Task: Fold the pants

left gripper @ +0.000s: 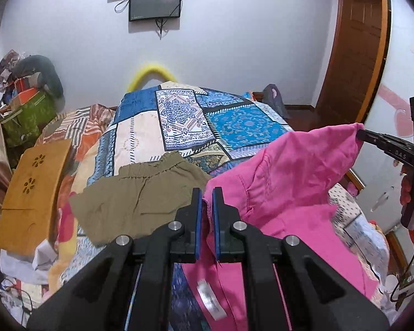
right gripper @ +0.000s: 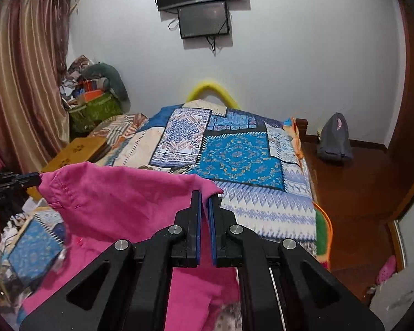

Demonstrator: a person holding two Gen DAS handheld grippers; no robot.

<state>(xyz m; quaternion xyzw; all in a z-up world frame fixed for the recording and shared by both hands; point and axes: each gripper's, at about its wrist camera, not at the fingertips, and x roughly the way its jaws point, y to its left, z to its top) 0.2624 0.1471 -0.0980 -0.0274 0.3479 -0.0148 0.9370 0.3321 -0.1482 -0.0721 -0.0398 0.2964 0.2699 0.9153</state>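
The pink pants (left gripper: 289,171) hang stretched between the two grippers above the near end of the bed (right gripper: 262,212), one edge pulled into a line running left to right across the scene. The rest of the cloth sags down from that line toward the near side, and a white label shows low in the left wrist view.

The left gripper (left gripper: 207,193) has its blue-padded fingers drawn close together on the left corner of that edge, with pink cloth pinched in the narrow slot between them. The right gripper (right gripper: 204,194) is clamped the same way on the right corner. Each gripper also shows at the side of the other's view, nipping its end of the cloth.

So the long axis of the held edge lies crosswise, and each arm is at its own end, neither nearer than the other. The open patchwork bedspread (right gripper: 234,160) lies far of the pants, straight ahead of both grippers. The next move likely calls for both ends to travel together to lay the garment flat.

A pair of olive shorts (left gripper: 140,193) lies on the bed, far-left of the left gripper, where the pink cloth could land on it.
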